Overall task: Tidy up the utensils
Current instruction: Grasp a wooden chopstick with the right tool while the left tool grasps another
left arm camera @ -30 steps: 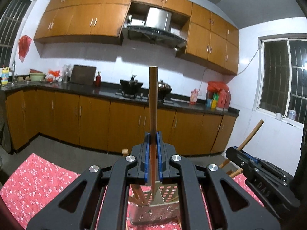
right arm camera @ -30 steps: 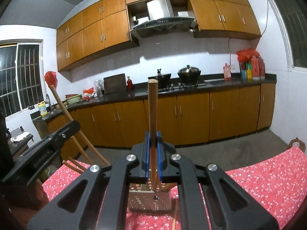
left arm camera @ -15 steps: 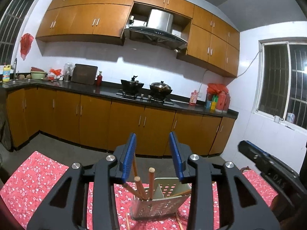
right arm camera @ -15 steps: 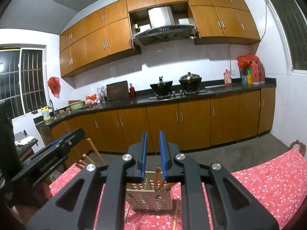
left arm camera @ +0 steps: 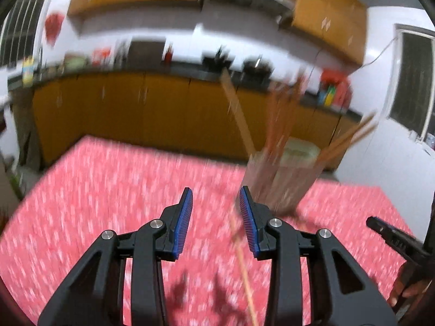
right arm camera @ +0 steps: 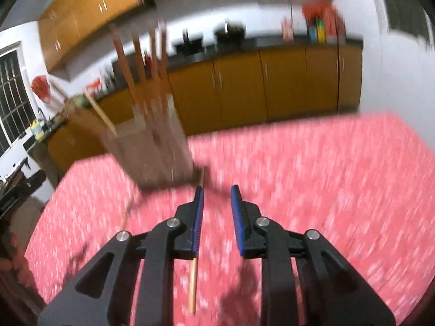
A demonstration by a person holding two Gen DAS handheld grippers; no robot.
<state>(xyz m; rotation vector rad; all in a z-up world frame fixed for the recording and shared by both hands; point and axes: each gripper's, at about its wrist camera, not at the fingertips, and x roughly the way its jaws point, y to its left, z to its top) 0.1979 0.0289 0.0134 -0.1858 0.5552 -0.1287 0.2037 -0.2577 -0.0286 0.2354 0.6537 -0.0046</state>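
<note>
A perforated metal utensil holder [left arm camera: 280, 182] stands on the red flowered tablecloth [left arm camera: 108, 190], with several wooden handles [left arm camera: 280, 114] sticking up from it. It also shows in the right wrist view [right arm camera: 155, 157]. Both views are motion-blurred. My left gripper [left arm camera: 216, 203] is open and empty, left of the holder. A chopstick [left arm camera: 244, 269] lies on the cloth under its right finger. My right gripper [right arm camera: 216, 201] is open and empty, right of the holder. Another chopstick [right arm camera: 193, 285] lies on the cloth under its left finger.
The right gripper's tip [left arm camera: 391, 233] shows at the left wrist view's right edge. Kitchen cabinets [left arm camera: 136, 114] and a dark counter with pots [left arm camera: 255, 65] line the far wall. The cloth [right arm camera: 326, 176] stretches wide around the holder.
Both grippers let go of their wooden utensils into the holder, opened, then swung downward and back toward the cloth. The views now tilt down fast and blur.
</note>
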